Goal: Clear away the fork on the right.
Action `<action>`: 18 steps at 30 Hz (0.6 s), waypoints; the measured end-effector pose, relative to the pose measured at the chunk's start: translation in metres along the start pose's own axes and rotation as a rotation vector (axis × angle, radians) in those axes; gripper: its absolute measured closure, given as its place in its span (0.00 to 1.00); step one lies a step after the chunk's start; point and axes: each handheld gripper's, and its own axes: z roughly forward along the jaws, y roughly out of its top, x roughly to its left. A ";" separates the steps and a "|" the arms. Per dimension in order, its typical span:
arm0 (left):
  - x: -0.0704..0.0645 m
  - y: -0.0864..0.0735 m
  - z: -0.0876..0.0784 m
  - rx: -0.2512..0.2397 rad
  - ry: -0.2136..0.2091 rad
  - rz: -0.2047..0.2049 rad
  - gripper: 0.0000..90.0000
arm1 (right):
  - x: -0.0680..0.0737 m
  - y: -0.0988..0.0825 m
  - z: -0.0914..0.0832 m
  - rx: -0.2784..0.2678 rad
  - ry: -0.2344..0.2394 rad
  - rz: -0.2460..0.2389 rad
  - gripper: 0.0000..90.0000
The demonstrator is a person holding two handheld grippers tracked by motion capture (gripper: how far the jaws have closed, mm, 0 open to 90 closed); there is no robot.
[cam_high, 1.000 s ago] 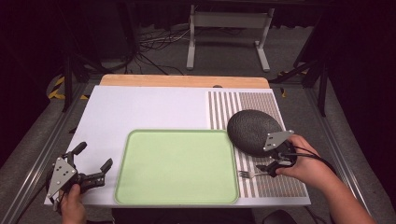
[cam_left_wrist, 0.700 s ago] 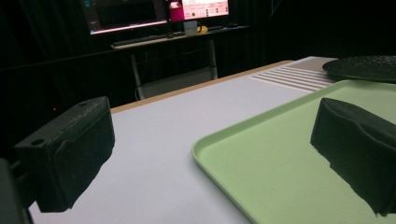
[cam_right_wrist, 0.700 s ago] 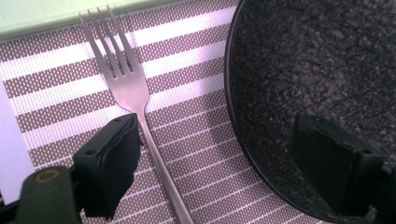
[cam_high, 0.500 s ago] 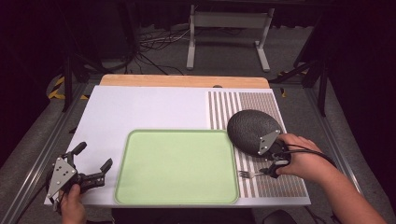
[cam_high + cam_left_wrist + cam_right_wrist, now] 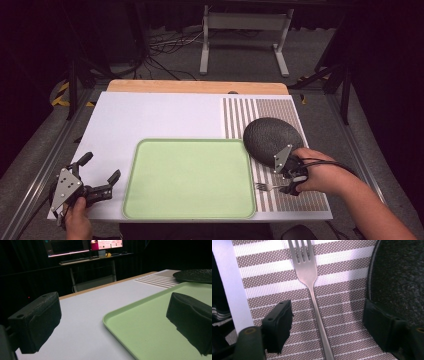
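Low in the right of the high view, the right gripper sits over a metal fork that lies flat on the striped placemat, just below the dark speckled plate and just right of the green tray. In the right gripper view the fork runs up the middle of the frame, tines toward the top edge, its thin handle passing between the two black jaws; the jaws have just been closing, yet both pads are apart from the handle, so nothing is gripped so far. To take it well, I would judge the jaws should stay centred on the handle, drop until the pads almost brush the mat, then close squarely across the narrow stem so it does not twist or skate away; the right-hand jaw rides close to the plate rim, which it should clear. At the lower left of the high view the left gripper rests on the white table beside the tray, jaws wide and empty.
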 end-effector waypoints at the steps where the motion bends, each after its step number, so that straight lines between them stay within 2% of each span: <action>1: 0.000 0.000 0.000 0.000 0.000 0.000 0.00 | 0.000 0.000 0.001 0.017 0.006 -0.007 0.35; 2: 0.000 0.000 0.000 0.000 0.000 0.000 0.00 | 0.000 0.000 0.001 0.017 0.006 -0.007 0.35; 4: 0.000 0.000 0.000 -0.001 0.001 0.000 0.00 | 0.000 0.001 0.004 0.050 0.016 -0.036 0.43; 6: 0.000 0.000 0.000 -0.001 0.002 0.000 0.00 | 0.001 0.002 0.006 0.073 0.026 -0.043 0.50; 10: 0.000 0.000 0.000 0.000 0.000 0.001 0.00 | 0.002 0.006 0.007 0.139 0.029 -0.084 0.68; 16: 0.000 0.000 0.000 0.000 0.002 0.000 0.00 | 0.005 0.011 0.015 0.168 0.047 -0.147 0.79; 18: 0.000 0.000 0.000 -0.001 0.001 0.000 0.00 | 0.005 0.011 0.016 0.175 0.058 -0.148 0.85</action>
